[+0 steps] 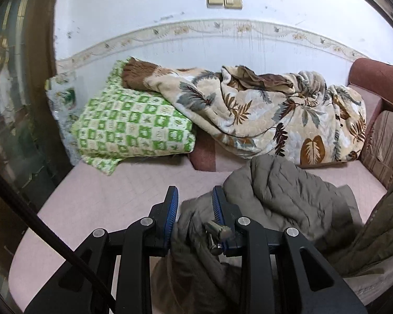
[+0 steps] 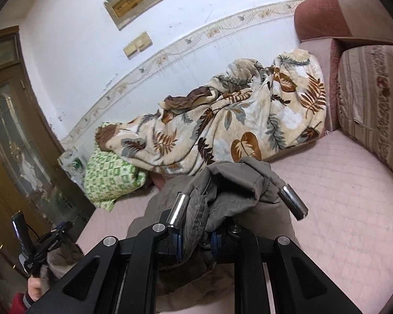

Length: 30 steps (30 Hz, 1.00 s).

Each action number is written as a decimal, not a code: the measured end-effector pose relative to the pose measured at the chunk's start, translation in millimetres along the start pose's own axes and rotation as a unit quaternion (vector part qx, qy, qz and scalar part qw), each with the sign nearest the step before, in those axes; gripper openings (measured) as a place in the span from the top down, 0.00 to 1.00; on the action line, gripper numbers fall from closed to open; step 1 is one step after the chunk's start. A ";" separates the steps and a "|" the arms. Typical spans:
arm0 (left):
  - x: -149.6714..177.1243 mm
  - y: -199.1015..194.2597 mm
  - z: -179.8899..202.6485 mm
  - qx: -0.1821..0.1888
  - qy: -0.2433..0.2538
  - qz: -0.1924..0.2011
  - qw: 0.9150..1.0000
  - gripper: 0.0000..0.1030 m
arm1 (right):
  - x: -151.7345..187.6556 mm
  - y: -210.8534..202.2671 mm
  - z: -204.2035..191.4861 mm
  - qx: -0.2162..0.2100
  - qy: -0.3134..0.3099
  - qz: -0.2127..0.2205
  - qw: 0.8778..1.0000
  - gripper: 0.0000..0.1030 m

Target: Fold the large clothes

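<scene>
A large olive-grey quilted coat [image 1: 283, 196] lies bunched on the pink sofa seat [image 1: 112, 185]. My left gripper [image 1: 195, 204] has its blue pads [image 1: 173, 206] spread, with a fold of the coat and a metal toggle [image 1: 217, 231] hanging between them, not pinched. My right gripper [image 2: 196, 238] is shut on a bunched edge of the coat [image 2: 230, 183] and holds it above the seat [image 2: 340, 196]. Two metal cord ends [image 2: 293, 201] hang from that fold. The left gripper also shows in the right wrist view [image 2: 39, 246] at the lower left.
A leaf-print blanket [image 1: 269, 112] is heaped at the back of the sofa, partly over a green checked pillow [image 1: 133, 125]. A striped cushion [image 1: 385, 144] and sofa arm stand at the right. A wooden glass door [image 2: 10, 141] is at the left.
</scene>
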<state>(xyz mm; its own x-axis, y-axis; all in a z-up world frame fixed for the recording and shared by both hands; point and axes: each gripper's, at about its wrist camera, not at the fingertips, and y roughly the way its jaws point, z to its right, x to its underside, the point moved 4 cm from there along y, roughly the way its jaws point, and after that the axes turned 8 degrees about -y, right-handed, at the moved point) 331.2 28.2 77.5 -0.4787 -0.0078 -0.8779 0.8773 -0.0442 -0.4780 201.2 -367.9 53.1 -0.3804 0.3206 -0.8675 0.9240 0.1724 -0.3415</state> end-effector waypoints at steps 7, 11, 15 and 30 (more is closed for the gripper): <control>-34.9 109.0 -3.6 -0.007 -0.026 -0.058 0.998 0.74 | -34.6 97.8 33.6 0.015 0.030 -0.040 0.999 0.84; -48.1 154.1 -18.8 -0.027 -0.050 -0.078 0.995 0.74 | -41.6 144.1 50.3 0.030 0.052 -0.063 0.996 0.84; -64.0 178.2 -37.5 -0.057 -0.055 -0.073 0.994 0.74 | -39.1 180.8 71.6 0.054 0.073 -0.082 0.993 0.84; -35.9 143.3 19.2 0.037 0.015 -0.080 0.996 0.70 | -8.1 249.3 144.0 0.053 0.211 -0.138 0.966 0.43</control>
<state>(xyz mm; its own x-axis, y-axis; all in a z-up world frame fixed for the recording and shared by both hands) 473.5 3.0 41.1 -0.6098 0.0357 -0.7917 0.7843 -0.1159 -0.6094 440.3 -461.7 -77.0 -0.5746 0.6314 -0.5208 0.7757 0.2171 -0.5927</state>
